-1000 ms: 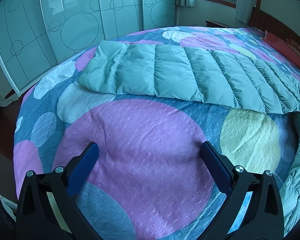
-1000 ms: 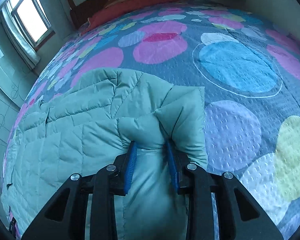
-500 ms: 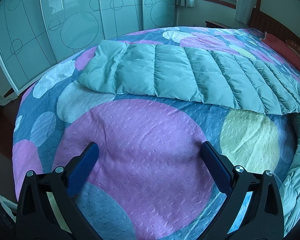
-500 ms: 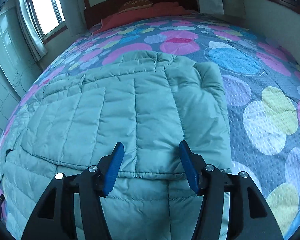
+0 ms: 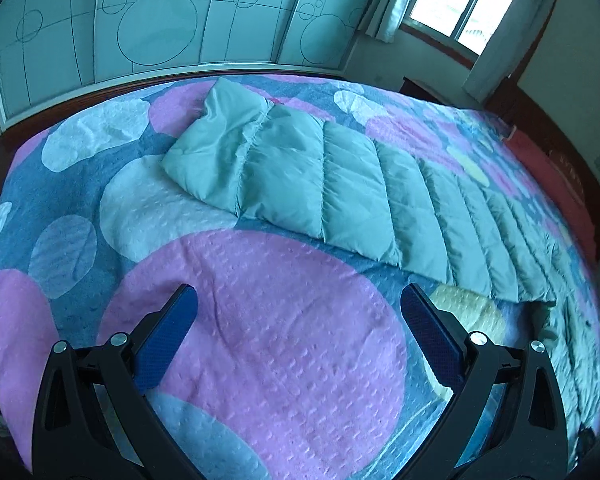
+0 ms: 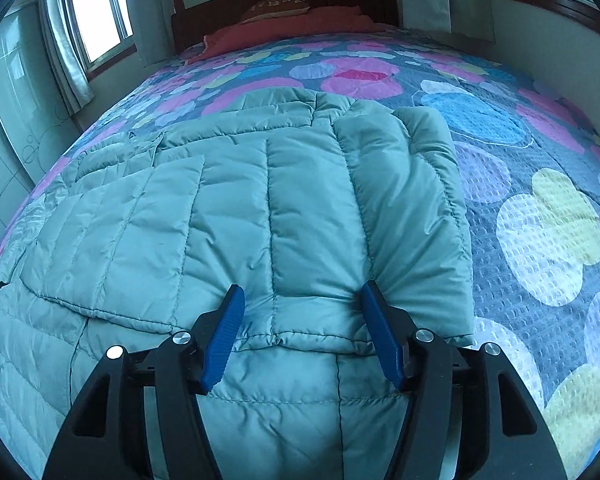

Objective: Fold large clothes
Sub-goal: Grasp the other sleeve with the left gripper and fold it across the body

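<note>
Right gripper [image 6: 302, 308], clamped on sleeve a second ago, now apart over folded sleeve [image 6: 400, 216] lying across jacket [image 6: 180, 220]; left gripper [image 5: 298, 308] wide apart above bedspread [image 5: 260, 340], other sleeve [image 5: 320, 188] at 12 o'clock, likely next

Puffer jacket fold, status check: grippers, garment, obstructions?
Left gripper open, empty, above the bedspread. Right gripper open over the folded-in sleeve. Puffer jacket flat on the bed, other sleeve outstretched. No obstructions seen.
</note>
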Available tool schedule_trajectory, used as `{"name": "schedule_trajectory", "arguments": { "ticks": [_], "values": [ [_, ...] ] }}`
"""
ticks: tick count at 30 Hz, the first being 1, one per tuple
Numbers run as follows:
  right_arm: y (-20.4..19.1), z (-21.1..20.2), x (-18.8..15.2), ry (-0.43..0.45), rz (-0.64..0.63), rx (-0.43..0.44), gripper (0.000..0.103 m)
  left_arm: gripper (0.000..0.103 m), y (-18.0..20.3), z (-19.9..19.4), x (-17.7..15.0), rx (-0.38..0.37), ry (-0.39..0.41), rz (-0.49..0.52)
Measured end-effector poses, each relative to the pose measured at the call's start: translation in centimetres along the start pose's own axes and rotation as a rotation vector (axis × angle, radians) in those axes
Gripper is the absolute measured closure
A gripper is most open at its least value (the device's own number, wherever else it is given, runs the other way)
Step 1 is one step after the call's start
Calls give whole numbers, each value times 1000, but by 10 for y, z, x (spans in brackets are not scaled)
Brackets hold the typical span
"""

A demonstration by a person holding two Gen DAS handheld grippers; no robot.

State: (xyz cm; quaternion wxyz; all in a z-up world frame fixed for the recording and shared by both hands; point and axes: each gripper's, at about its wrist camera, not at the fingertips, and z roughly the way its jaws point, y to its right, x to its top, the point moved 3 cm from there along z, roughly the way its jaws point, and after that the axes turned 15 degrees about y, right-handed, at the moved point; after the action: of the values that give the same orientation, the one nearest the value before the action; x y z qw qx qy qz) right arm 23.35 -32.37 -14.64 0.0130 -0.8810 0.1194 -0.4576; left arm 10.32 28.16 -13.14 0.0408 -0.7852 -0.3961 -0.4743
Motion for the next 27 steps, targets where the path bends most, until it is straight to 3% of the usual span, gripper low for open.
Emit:
{"name": "schedule_trajectory", "arguments": {
  "ticks": [8, 12, 17, 19, 22, 23, 24, 27],
  "values": [
    [1, 0, 0, 7, 4, 1, 41, 3, -21, 34, 30, -12, 45, -192],
    [1, -1, 0, 12, 7, 0, 41, 17, -24, 31, 32, -63, 61, -297],
    [1, -1, 0, 13, 13, 4, 40, 19, -30, 38, 34, -71, 78, -315],
    [2, -1, 0, 14, 14, 4, 40, 26, -34, 45, 40, -64, 86, -338],
    [2, -1, 0, 14, 15, 4, 40, 56, -40, 51, 43, -68, 104, -371],
    [1, -2, 0, 15, 16, 4, 40, 74, -40, 54, 43, -82, 100, -371],
    [2, -2, 1, 15, 15, 4, 40, 85, -39, 58, 43, -96, 84, -369],
    [2, -1, 1, 15, 15, 5, 40, 94, -32, 61, 45, -72, 87, -314]
  ]
}}
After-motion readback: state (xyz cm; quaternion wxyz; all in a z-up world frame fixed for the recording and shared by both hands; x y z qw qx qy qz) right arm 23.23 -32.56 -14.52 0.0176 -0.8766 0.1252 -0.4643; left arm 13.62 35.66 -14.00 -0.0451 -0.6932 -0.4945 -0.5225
